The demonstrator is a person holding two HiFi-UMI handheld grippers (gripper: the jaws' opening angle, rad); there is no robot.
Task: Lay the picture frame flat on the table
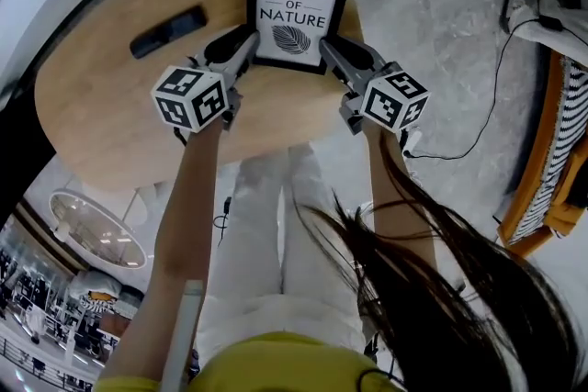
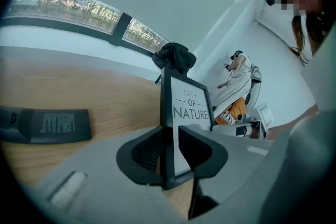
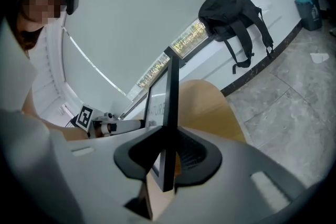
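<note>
A black picture frame (image 1: 296, 18) with a white "Love of Nature" print stands about upright near the far edge of the round wooden table (image 1: 110, 106). My left gripper (image 1: 246, 46) is shut on its lower left edge, and the right gripper (image 1: 333, 49) is shut on its lower right edge. In the left gripper view the frame (image 2: 191, 107) rises edge-on between the jaws of the left gripper (image 2: 169, 152). The right gripper view shows the frame's thin side (image 3: 170, 92) clamped in the right gripper (image 3: 169, 157). The frame's bottom edge is hidden behind the jaws.
A flat black remote-like device (image 1: 168, 31) lies on the table left of the frame, also seen from the left gripper (image 2: 44, 125). A black backpack (image 3: 231, 8) rests against the curved wall. A striped chair (image 1: 551, 170) and a cable (image 1: 487, 115) are on the floor to the right.
</note>
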